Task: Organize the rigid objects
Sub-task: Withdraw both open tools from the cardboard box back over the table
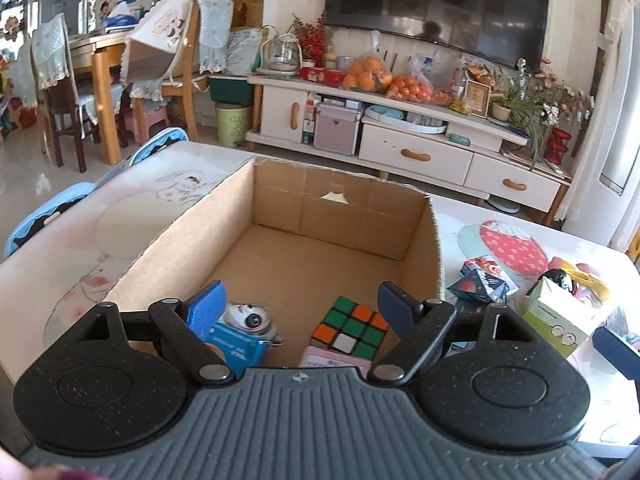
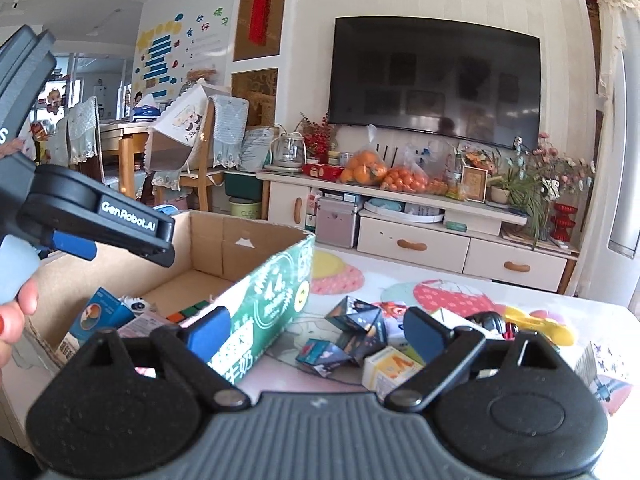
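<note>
Left wrist view: my left gripper (image 1: 298, 306) spread, empty, over open brown cardboard box (image 1: 434, 240). Right gripper (image 2: 316, 334) spread, empty. Risk: folded dark-blue printed cube puzzle (image 2: 352, 336) unfolds if pinched off-centre.

The cardboard box (image 1: 340, 216) stood open-topped on the worktop (image 1: 472, 220), its far half bare and accessible from above. The near floor was occupied by a Rubik's cube (image 1: 352, 326), a blue carton (image 1: 236, 346) and a small white figure (image 1: 250, 318), with a narrow bare gap between figure and cube. The left tongs (image 1: 302, 304) hung spread above that near end. Right of the box wall, folding cubes (image 2: 352, 334), a yellow-white carton (image 2: 390, 368) and a yellow toy (image 2: 540, 326) crowded the surface ahead of the spread right tongs (image 2: 316, 334); the worktop beyond them lay bare.
</note>
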### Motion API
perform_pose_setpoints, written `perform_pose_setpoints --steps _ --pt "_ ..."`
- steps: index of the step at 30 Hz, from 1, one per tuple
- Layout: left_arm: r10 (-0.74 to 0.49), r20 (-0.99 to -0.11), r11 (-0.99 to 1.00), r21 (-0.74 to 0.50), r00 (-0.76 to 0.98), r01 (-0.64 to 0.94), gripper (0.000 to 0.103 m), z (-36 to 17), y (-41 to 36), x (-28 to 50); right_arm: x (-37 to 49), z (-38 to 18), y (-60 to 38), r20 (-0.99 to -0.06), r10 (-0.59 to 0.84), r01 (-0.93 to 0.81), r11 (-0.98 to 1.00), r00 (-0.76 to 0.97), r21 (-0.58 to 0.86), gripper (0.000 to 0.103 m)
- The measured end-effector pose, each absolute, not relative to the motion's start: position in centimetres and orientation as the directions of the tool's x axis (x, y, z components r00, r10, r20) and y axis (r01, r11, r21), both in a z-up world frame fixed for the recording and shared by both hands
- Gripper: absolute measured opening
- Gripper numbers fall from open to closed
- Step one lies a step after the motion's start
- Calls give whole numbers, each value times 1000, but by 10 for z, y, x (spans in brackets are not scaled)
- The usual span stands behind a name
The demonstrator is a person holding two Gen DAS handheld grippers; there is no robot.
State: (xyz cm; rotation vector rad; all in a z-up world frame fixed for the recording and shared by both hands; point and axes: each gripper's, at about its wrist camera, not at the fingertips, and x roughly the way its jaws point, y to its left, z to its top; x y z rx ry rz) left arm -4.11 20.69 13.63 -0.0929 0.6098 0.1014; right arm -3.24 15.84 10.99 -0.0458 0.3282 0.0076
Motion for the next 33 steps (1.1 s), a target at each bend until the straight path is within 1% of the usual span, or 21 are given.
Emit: perform_pose_setpoints --steps 15,23,29,33 --pt "-8 -541 1000 -13 841 1 103 136 204 -46 -37 98 123 -346 -34 27 999 937 -25 93" --pt "-42 -543 999 4 838 52 103 133 209 -44 -36 93 95 -351 -85 81 996 933 -28 93" --pt "-57 -543 996 27 838 85 103 131 213 -43 -31 83 70 -380 -137 135 990 915 -31 93" --pt "-70 -545 994 37 835 107 103 129 215 -44 -23 77 53 -409 -146 153 988 901 -16 94"
